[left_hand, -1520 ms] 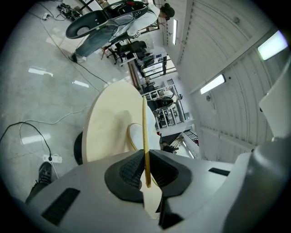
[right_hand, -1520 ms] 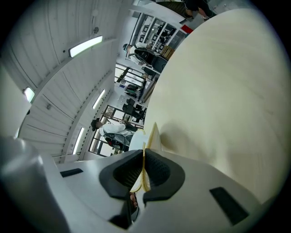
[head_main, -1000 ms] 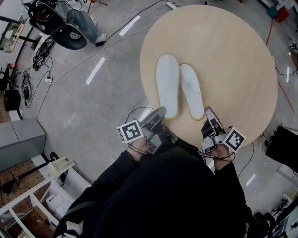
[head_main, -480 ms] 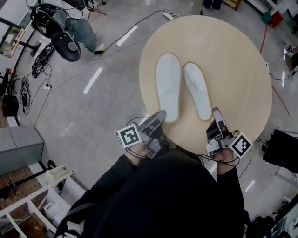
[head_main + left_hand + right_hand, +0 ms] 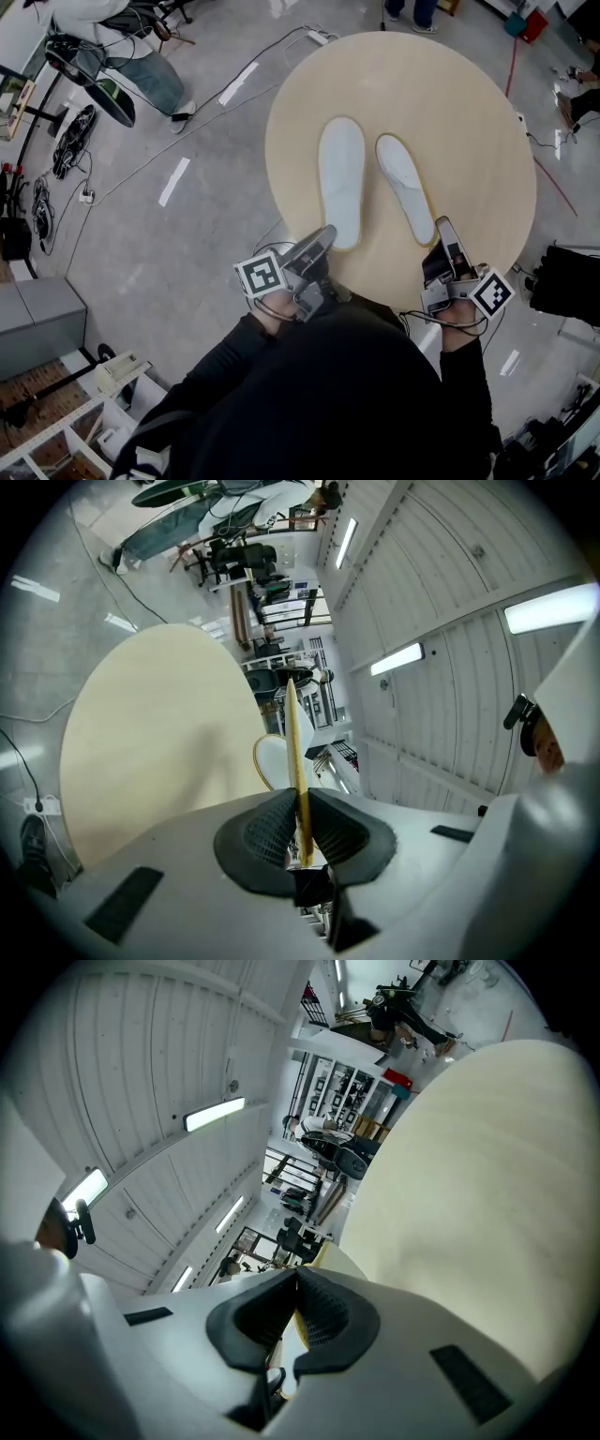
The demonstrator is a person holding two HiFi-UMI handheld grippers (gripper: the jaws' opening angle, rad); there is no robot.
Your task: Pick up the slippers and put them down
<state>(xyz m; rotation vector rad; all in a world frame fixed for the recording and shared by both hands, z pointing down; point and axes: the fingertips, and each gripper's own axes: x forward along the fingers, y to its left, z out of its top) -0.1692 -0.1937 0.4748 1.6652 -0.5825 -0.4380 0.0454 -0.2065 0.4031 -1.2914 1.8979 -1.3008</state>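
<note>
Over the round bench (image 5: pixel 469 112), near its edge closest to the person, the left claw (image 5: pixel 324 234) is clamped on the heel rim of the left slipper (image 5: pixel 340 173), whose thin sole shows edge-on between the pads. Just beside it, the right slipper (image 5: pixel 405 183), angled slightly outward, has its heel pinched in the right claw (image 5: pixel 444 229). Both white soles stretch toward the bench's middle.

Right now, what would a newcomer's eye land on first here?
Two white slippers, the left slipper and the right slipper, show side by side at the middle of a pale round table. The left hand-held gripper is clamped on the near end of the left one, its thin tan edge pinched between the pads. The right hand-held gripper is shut on the near end of the right one.
</note>
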